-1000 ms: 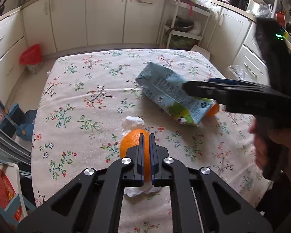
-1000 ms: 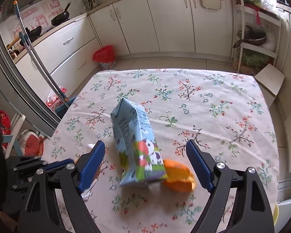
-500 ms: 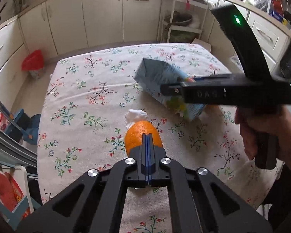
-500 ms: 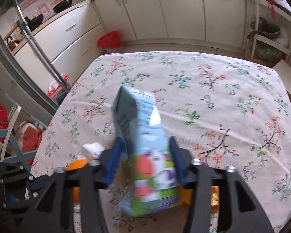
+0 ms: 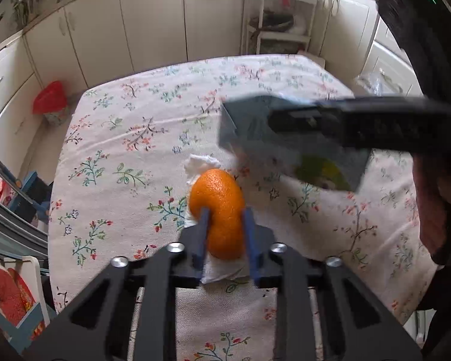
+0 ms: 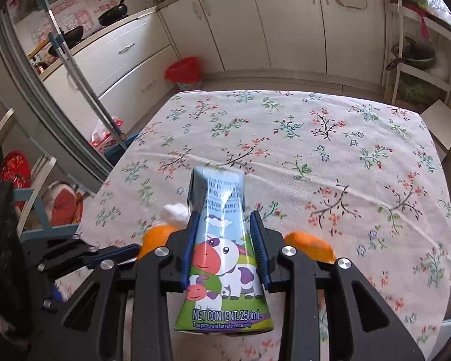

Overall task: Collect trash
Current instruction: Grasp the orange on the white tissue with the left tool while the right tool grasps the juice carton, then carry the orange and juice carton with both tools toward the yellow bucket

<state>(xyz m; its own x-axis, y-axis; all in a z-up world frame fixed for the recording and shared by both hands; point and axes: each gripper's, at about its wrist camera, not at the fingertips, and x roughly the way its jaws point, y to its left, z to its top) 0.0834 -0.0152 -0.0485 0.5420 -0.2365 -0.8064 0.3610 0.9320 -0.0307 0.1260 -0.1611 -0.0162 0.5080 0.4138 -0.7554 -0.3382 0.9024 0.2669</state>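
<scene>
A piece of orange peel (image 5: 216, 189) lies on a white tissue (image 5: 201, 162) on the flowered tablecloth (image 5: 120, 150). My left gripper (image 5: 225, 210) is down over the peel, its jaws opening, one blue finger on each side of it. My right gripper (image 6: 222, 213) is shut on a crumpled blue milk carton (image 6: 222, 258) with a cow picture and holds it off the table. In the left wrist view the carton (image 5: 255, 138) hangs blurred at the right, above the cloth. A second orange peel (image 6: 309, 245) lies on the cloth just right of the right gripper.
A red-lined bin (image 6: 183, 69) stands on the floor beyond the table's far left corner. White cabinets run along the back wall. A chair (image 6: 30, 198) and a metal door frame stand at the left. A person's hand (image 5: 436, 210) grips the right tool.
My right gripper has closed on the milk carton and lifted it off the cloth. My left jaws, shut over the orange peel before, have parted and now straddle it.
</scene>
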